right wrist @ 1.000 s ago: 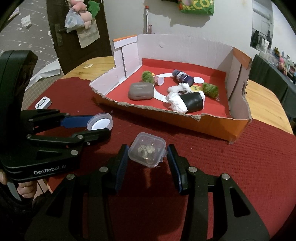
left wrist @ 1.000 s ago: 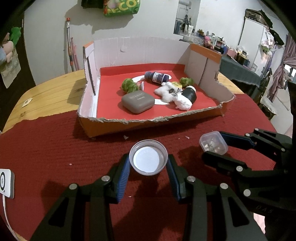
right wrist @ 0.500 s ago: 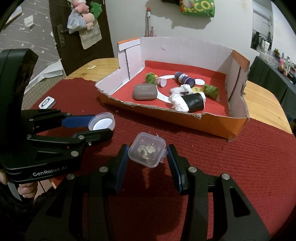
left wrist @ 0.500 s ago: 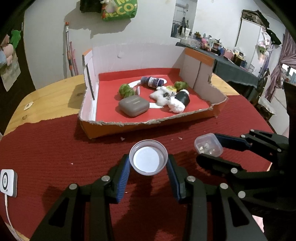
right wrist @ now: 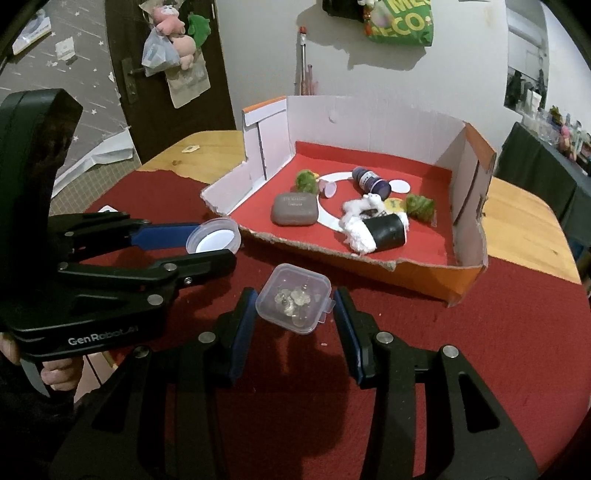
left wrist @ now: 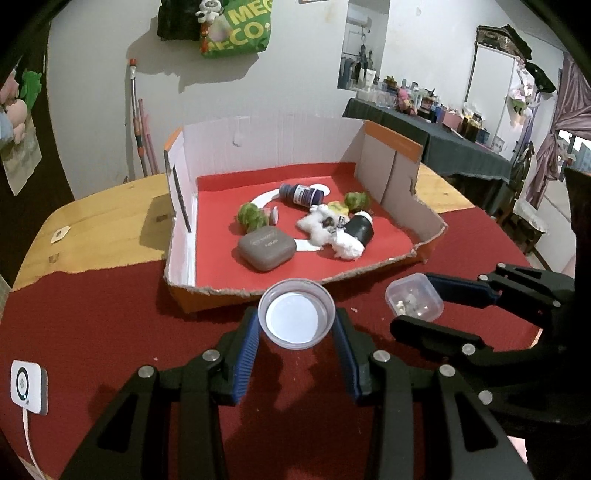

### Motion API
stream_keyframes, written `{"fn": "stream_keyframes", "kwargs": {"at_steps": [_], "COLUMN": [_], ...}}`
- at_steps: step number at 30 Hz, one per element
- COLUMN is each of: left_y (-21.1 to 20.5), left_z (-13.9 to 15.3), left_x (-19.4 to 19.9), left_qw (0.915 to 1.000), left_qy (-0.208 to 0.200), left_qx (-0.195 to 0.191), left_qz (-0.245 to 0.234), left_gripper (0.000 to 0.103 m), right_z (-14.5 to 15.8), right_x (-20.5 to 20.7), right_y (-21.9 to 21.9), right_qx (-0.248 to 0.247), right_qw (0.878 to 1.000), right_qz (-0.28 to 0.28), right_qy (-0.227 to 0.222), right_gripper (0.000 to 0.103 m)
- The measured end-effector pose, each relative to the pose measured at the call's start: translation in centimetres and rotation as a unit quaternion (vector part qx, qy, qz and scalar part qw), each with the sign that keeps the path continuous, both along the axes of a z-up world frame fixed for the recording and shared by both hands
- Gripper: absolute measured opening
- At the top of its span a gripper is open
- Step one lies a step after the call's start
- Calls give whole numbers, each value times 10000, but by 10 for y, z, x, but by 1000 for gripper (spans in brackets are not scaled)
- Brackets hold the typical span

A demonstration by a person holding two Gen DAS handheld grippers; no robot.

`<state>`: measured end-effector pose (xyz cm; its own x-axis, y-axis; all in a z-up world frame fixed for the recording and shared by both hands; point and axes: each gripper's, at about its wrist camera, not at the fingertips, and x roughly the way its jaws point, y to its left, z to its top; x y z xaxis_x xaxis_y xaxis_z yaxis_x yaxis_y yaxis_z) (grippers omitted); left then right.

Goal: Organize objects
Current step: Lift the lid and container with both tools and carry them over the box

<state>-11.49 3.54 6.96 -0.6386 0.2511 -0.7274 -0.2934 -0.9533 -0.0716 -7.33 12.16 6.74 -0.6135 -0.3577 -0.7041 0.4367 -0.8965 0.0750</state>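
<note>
Left wrist view: left hand-held gripper (left wrist: 296,325) clamps a round clear plastic cup (left wrist: 296,318) above the red-clothed surface (left wrist: 92,325). Right hand-held gripper (right wrist: 294,306) grips a square clear plastic box (right wrist: 293,302), before the torn cardboard tray (right wrist: 424,273).

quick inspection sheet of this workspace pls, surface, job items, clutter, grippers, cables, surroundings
surface: wooden table, near part under a dark red cloth.
job's things: round clear plastic cup and square clear lidded box of small pieces, both held over the cloth; torn cardboard tray with red floor behind them.
clutter: in the tray, grey rounded case, dark purple bottle, two green fuzzy balls, white fluff, black cylinder.
grippers: left gripper shut on the cup; right gripper shut on the box.
cables: white cord from small white device.
surroundings: green bag on wall, dark door.
</note>
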Motion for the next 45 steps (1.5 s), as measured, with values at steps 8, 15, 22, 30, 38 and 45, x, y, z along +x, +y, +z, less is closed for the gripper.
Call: {"fn": "stream_keyframes", "kwargs": {"at_steps": [8,15,22,30,38,45], "left_y": [1,3,7,11,11,5], "left_z": [4,10,10,-4,-17,-21], "left_x": [-12,-26,-45,-68,-80,-83], "left_qw": [10000,10000,9999,9987,9963,9957], "left_qy": [-19,-26,-130,-452,-777,-849], "left_qx": [10,1,-51,-146,-107,-170], "left_qz": [-9,-41,-95,-176,-357,-340], "left_gripper": [42,42,42,42,42,42], "right_z": [9,14,15,7,-7,-13], "right_x": [-11,-26,-44,-66,-82,-90], "right_y": [2,6,10,13,12,10], "right_qx": [-27,-47,-68,-102,-200,-307], "right_qw": [10000,10000,9999,9996,9979,9957], "right_qz": [-4,-24,-67,-74,64,209], "right_qy": [50,32,-36,-250,-617,-852], "right_gripper": [41,41,41,41,41,41]}}
